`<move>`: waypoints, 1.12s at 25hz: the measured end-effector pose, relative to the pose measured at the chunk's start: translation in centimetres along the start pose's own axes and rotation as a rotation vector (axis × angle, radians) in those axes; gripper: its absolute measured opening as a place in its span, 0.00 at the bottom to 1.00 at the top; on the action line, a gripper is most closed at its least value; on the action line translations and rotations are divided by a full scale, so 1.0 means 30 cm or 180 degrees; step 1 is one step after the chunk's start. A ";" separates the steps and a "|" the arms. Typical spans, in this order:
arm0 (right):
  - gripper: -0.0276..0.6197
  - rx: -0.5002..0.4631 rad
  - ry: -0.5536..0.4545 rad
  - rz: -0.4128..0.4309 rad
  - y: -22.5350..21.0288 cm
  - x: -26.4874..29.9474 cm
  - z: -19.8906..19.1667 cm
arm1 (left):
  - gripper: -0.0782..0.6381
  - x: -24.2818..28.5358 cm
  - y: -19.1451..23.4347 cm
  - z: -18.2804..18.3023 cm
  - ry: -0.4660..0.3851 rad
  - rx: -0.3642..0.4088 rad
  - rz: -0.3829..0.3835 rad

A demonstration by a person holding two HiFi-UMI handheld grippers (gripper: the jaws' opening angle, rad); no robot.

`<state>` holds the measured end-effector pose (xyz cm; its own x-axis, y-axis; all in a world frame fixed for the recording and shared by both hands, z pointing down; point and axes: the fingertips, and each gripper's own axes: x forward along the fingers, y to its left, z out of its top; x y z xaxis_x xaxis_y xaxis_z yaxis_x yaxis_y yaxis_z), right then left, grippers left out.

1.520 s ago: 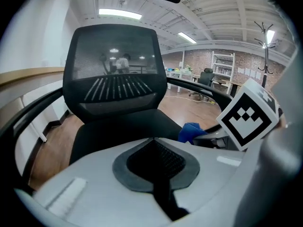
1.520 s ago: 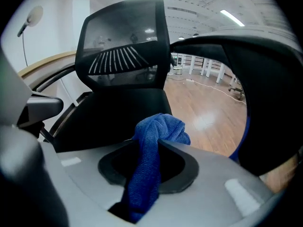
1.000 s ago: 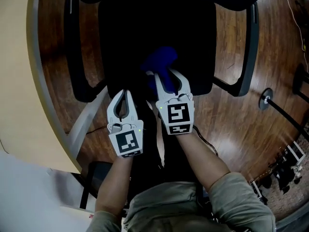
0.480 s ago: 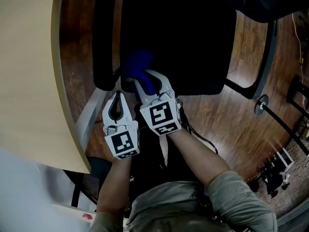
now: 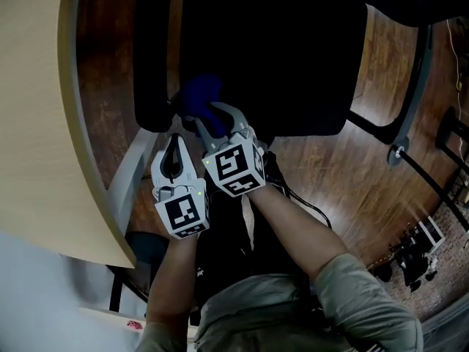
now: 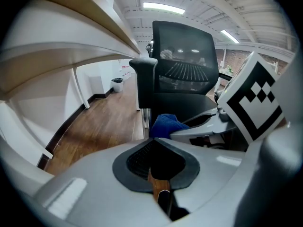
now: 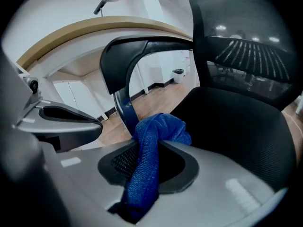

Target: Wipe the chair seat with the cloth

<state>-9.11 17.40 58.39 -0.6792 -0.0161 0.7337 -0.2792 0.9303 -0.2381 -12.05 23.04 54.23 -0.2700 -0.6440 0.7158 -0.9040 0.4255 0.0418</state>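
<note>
The black office chair's seat fills the upper middle of the head view. A blue cloth is bunched at the seat's near left corner, beside the left armrest. My right gripper is shut on it; in the right gripper view the cloth hangs out between the jaws of the right gripper, over the seat. My left gripper hovers just in front of the seat edge, shut and holding nothing. In the left gripper view the left gripper points at the cloth.
A light wooden desk curves along the left, with its white leg close to my left gripper. The chair's right armrest stands at the right over the wooden floor. The backrest rises behind the seat.
Both grippers have moved left along the seat's near edge. The cloth went with the right gripper from the front middle to the near left corner by the armrest.
</note>
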 end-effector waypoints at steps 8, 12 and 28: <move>0.19 0.0206 -0.0056 -0.0340 -0.158 -0.115 -0.030 | 0.12 0.029 -0.147 0.047 -0.0001 0.0219 -0.0262; 0.19 0.0421 -0.0092 -0.0650 -0.291 -0.215 -0.065 | 0.12 0.052 -0.260 0.117 -0.0112 0.0346 -0.0441; 0.19 0.1301 -0.0260 -0.1577 -0.669 -0.605 -0.340 | 0.12 0.089 -0.734 0.176 -0.0164 0.0925 -0.1165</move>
<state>15.75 2.76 56.34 -0.4484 -0.4506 0.7720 -0.7979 0.5910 -0.1185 5.38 8.59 51.53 0.0744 -0.7523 0.6546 -0.9962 -0.0264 0.0828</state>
